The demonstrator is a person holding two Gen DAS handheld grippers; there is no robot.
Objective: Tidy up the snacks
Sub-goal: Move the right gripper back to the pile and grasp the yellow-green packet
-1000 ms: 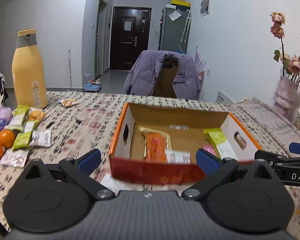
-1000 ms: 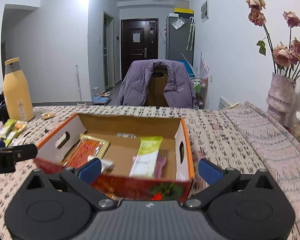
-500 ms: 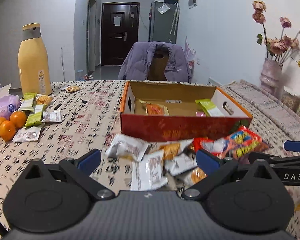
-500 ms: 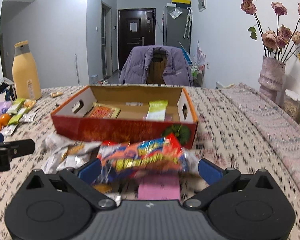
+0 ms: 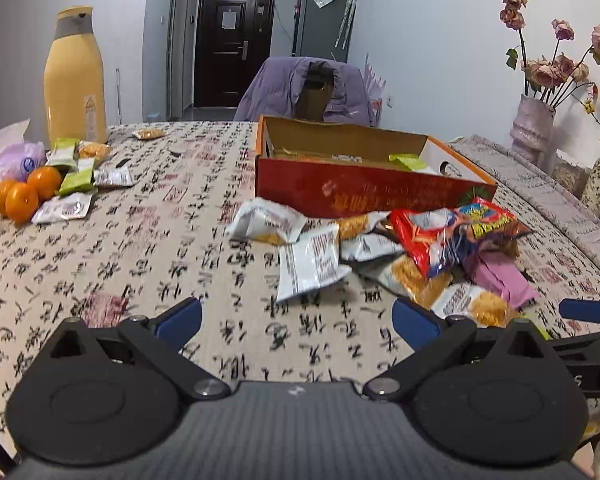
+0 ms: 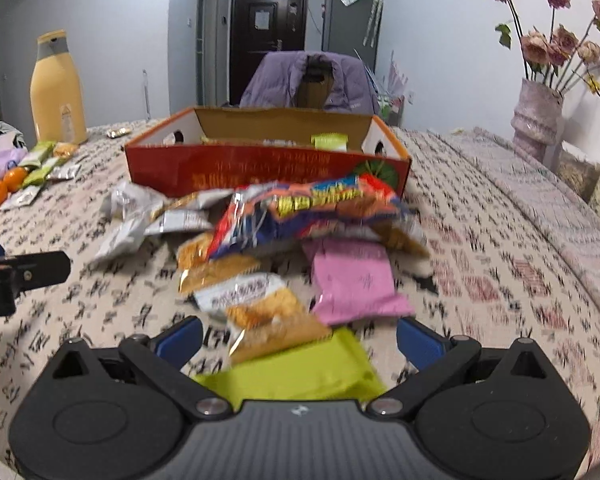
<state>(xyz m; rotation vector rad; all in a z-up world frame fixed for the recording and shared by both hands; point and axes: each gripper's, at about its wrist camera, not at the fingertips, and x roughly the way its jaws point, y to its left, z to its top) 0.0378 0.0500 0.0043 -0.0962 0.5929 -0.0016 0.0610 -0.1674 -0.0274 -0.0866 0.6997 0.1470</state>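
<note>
My left tongs (image 5: 296,318) are hovering spread wide with nothing between them, over bare patterned tablecloth (image 5: 140,248); open cloth is running leftward to the three oranges (image 5: 24,196). My right tongs (image 6: 298,338) are also gaping wide and gripping nothing, a lime-green packet (image 6: 300,372) lying just under them. The snack pile (image 6: 260,248) is sitting right against the front wall of the red cardboard box (image 6: 268,170), which is already holding a few packets. One pink packet (image 6: 354,280) and one red-and-blue bag (image 6: 300,208) are showing; the silver packets are overlapping, so I cannot count them. A yellow bottle (image 5: 76,76) and a vase of dried roses (image 5: 532,128) are standing at the far edges.
</note>
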